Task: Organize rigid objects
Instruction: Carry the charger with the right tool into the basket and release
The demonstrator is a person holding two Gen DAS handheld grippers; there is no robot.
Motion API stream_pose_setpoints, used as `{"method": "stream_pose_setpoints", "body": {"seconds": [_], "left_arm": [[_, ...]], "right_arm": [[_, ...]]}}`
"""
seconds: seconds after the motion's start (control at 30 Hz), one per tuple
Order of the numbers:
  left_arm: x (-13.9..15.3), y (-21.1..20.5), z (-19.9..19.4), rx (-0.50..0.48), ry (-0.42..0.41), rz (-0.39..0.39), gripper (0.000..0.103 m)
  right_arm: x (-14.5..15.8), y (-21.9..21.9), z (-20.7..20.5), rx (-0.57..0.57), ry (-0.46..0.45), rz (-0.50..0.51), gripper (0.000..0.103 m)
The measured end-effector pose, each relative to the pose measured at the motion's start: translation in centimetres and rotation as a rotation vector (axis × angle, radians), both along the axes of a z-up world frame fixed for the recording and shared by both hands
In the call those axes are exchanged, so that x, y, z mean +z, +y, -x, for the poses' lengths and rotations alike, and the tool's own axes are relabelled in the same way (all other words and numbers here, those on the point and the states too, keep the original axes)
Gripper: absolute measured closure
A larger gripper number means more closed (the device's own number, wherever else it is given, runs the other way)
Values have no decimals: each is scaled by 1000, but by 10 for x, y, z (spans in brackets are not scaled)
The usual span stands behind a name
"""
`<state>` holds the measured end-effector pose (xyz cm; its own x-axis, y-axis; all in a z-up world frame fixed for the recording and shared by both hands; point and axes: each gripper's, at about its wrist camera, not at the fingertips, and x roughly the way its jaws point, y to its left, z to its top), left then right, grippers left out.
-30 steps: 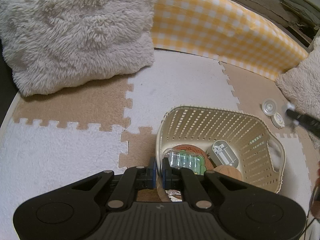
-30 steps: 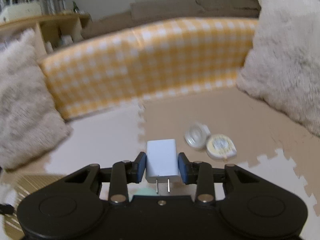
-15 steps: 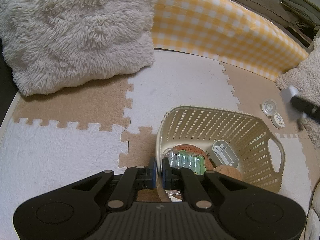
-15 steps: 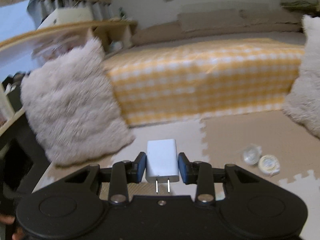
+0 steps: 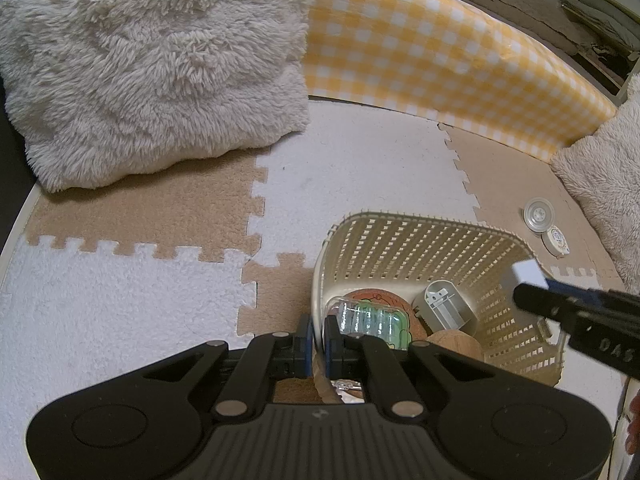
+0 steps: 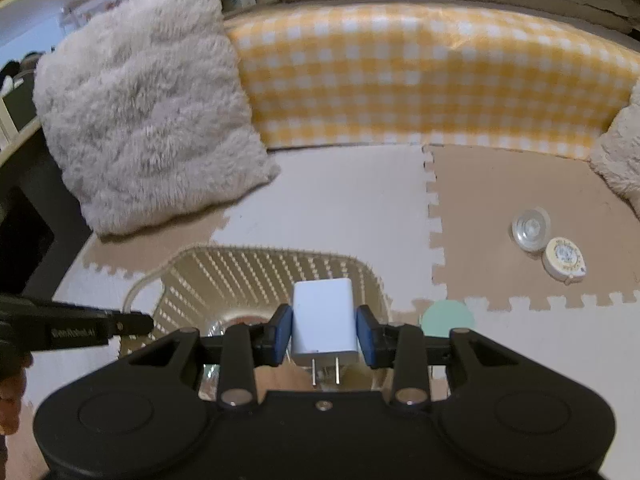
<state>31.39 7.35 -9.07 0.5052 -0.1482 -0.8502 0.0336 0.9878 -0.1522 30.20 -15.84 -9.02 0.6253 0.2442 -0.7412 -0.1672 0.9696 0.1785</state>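
A cream slatted basket (image 5: 404,236) stands on the foam mat; it also shows in the right wrist view (image 6: 256,268). My left gripper (image 5: 317,338) is shut on the basket's near rim. Inside lie a clear green-lined case (image 5: 372,318), a grey holder (image 5: 444,308), a round orange disc (image 5: 384,294) and a cork ball (image 5: 456,342). My right gripper (image 6: 323,330) is shut on a white plug charger (image 6: 323,320), prongs toward the camera, above the basket; it also shows in the left wrist view (image 5: 524,276). A clear round lid (image 6: 530,230) and a yellow round tape measure (image 6: 564,258) lie on the tan tile at right.
A fluffy cream pillow (image 5: 152,60) lies at back left, another (image 5: 604,184) at right. A yellow checked bolster (image 5: 440,60) runs along the back. A mint green disc (image 6: 448,318) lies on the mat beside the basket.
My right gripper has carried the white charger leftward from near the lid and tape measure to above the basket. My left gripper has stayed shut on the rim.
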Motion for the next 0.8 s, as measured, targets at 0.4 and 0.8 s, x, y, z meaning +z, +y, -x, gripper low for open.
{"method": "stream_pose_setpoints", "body": {"seconds": [0.4,0.8], "left_arm": [[1,1,0,0,-2,2,98],[1,1,1,1,-3,3,98]], "right_arm": [[-2,5,0,-7,0,70,67],[-13,29,-10,48,57,133,67]]}}
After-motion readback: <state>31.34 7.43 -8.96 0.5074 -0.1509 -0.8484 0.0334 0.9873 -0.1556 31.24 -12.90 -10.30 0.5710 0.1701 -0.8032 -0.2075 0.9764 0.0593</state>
